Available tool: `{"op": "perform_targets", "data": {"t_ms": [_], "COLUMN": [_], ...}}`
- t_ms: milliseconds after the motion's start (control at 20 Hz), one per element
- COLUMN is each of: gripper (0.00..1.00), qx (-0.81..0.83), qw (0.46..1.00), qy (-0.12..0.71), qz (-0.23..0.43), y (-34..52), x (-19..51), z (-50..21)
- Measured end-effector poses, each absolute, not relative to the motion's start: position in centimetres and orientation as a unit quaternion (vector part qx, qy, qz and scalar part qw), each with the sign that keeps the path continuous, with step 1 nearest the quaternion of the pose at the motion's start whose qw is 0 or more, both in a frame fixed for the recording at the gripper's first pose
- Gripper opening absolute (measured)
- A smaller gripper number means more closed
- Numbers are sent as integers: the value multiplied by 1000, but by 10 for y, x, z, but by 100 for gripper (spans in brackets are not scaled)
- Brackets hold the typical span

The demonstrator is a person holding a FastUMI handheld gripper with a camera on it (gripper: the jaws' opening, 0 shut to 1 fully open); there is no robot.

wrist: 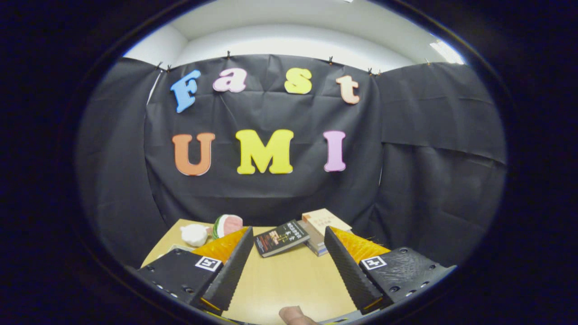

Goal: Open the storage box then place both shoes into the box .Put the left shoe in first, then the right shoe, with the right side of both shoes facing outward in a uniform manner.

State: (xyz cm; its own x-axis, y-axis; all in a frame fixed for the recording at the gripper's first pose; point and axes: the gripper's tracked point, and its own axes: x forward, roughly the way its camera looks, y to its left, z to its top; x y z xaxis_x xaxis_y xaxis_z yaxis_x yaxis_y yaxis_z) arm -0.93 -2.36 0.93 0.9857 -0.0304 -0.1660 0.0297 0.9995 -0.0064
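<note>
Gripper view, claw [286,262] spread wide, holding nothing

No wording you can read here.
Your gripper [288,231], fingers spread wide over the bare table [289,280], carries a square black-and-white marker tag [208,263] on each finger base, a pattern and not words. The dark book [281,238] just ahead of the fingers and the pale book [326,220] beside it bear cover print too small to make out.
</note>
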Motion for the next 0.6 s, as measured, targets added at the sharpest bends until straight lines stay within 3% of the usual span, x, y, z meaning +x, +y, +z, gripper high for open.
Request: {"op": "perform_targets", "data": {"t_ms": [600], "gripper": [96], "qx": [2], "qw": [999], "qy": [26], "qz": [23], "y": [-5], "x": [-34], "z": [41]}}
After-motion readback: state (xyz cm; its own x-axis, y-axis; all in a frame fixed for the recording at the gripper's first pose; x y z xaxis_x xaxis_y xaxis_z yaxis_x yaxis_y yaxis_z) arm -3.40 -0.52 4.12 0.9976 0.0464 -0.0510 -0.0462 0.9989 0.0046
